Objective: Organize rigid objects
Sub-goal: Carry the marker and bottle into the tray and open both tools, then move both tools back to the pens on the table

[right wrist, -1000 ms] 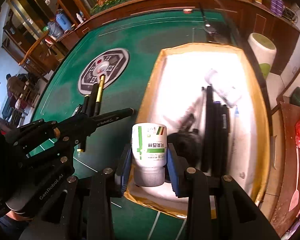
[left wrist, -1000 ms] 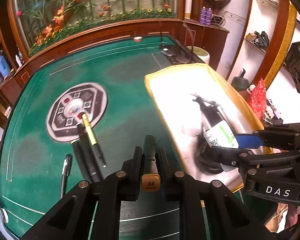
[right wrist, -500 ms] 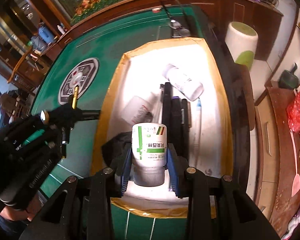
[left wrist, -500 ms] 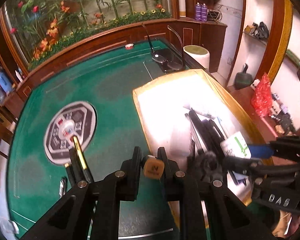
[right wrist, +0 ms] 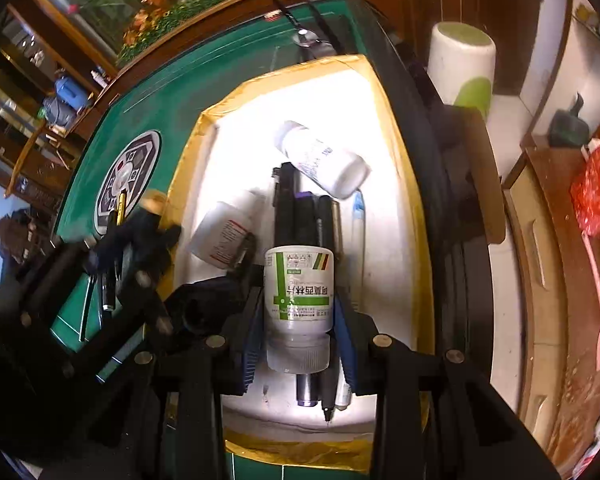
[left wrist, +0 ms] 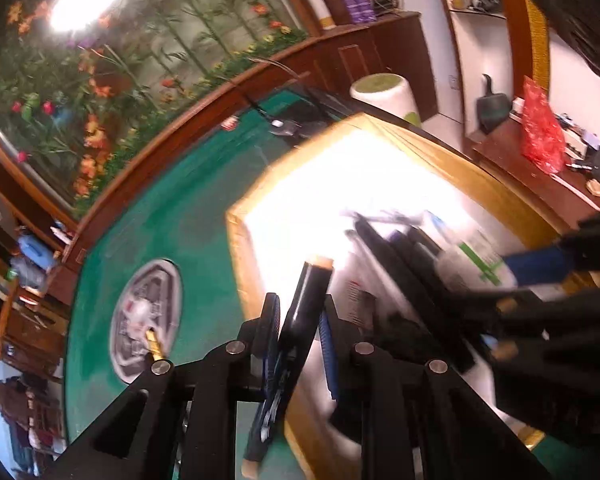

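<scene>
My left gripper [left wrist: 298, 320] is shut on a black marker [left wrist: 304, 308] with a tan end cap, tilted over the left edge of the yellow-rimmed white tray [left wrist: 240, 240]. My right gripper [right wrist: 298, 320] is shut on a white pill bottle [right wrist: 299, 292] with a green label, held over the near part of the tray [right wrist: 396, 128]. In the tray lie several dark pens [right wrist: 300, 216], a white bottle [right wrist: 322, 158] at the far end and another bottle [right wrist: 224, 234] at the left. The left gripper [right wrist: 140, 240] shows at the tray's left rim.
The green table [left wrist: 160, 208] has a round grey emblem [left wrist: 148, 316] with a gold-tipped pen [right wrist: 120, 208] and more pens [right wrist: 108, 292] beside it. A wooden rail and planter run along the far edge. A white and green stool [right wrist: 462, 64] stands beyond the table's right side.
My left gripper has swung right and tilted, carrying the marker over the tray's left rim. My right gripper has moved farther over the tray with the bottle still held.
</scene>
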Available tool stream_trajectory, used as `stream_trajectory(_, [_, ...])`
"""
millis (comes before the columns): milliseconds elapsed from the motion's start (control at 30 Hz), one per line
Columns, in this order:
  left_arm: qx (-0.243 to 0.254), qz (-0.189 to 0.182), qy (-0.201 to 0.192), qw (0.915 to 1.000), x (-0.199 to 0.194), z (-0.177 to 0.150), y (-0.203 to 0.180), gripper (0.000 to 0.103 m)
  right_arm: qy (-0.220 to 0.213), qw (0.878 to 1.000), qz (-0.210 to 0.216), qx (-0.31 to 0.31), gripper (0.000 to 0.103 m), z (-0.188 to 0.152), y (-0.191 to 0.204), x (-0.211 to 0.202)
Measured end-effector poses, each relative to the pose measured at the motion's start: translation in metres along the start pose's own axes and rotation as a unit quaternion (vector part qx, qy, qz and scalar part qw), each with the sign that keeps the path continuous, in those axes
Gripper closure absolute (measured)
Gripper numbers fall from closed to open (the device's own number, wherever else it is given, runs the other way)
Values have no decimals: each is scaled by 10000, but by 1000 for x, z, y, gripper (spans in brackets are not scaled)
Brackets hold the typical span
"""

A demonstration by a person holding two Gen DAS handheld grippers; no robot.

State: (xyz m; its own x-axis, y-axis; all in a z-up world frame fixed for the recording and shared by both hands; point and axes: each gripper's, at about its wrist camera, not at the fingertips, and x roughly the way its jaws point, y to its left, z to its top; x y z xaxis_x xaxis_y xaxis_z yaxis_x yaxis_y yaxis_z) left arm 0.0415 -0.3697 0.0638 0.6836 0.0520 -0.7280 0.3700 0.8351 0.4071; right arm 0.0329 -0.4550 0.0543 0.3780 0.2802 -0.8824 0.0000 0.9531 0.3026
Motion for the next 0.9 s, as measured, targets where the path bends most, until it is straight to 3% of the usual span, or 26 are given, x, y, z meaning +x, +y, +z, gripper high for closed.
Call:
stream_trajectory(200, [-114, -299, 12, 9995, -1, 0, -1, 84, 36, 9999, 51, 120, 71, 0, -7, 5])
stream_trajectory(333, [-558, -846, 511, 9935, 19, 10, 13, 84, -8, 10000, -18, -16, 71, 8, -3, 8])
stream_trajectory(433, [-664, -832, 560, 9927, 30, 10, 18, 82, -27, 9996, -193, -184, 70, 16, 1, 13])
stream_trajectory(500, [-879, -1059, 618, 9885, 32, 12, 26, 83, 20, 9990, -320, -321, 70, 19, 4, 18])
stream_trajectory(567, [-1270, -1424, 711, 9790, 34, 12, 37, 83, 33, 9980, -446, -446, 70, 21, 7, 21])
stream_trajectory(667, [-1552, -1638, 726, 9715, 34, 13, 47, 82, 46, 9970, -533, -561, 70, 23, 11, 22])
stream_trajectory(733, [-1686, -1799, 737, 9663, 32, 12, 53, 74, -4, 9964, -565, -627, 64, 23, 14, 19])
stream_trajectory(800, [-1852, -1822, 794, 9624, 32, 12, 60, 58, -113, 9955, -637, -698, 63, 23, 17, 13])
stream_trajectory(900, [-2160, -2082, 877, 9499, 35, 11, 71, 49, -234, 9952, -674, -672, 61, 25, 17, 5])
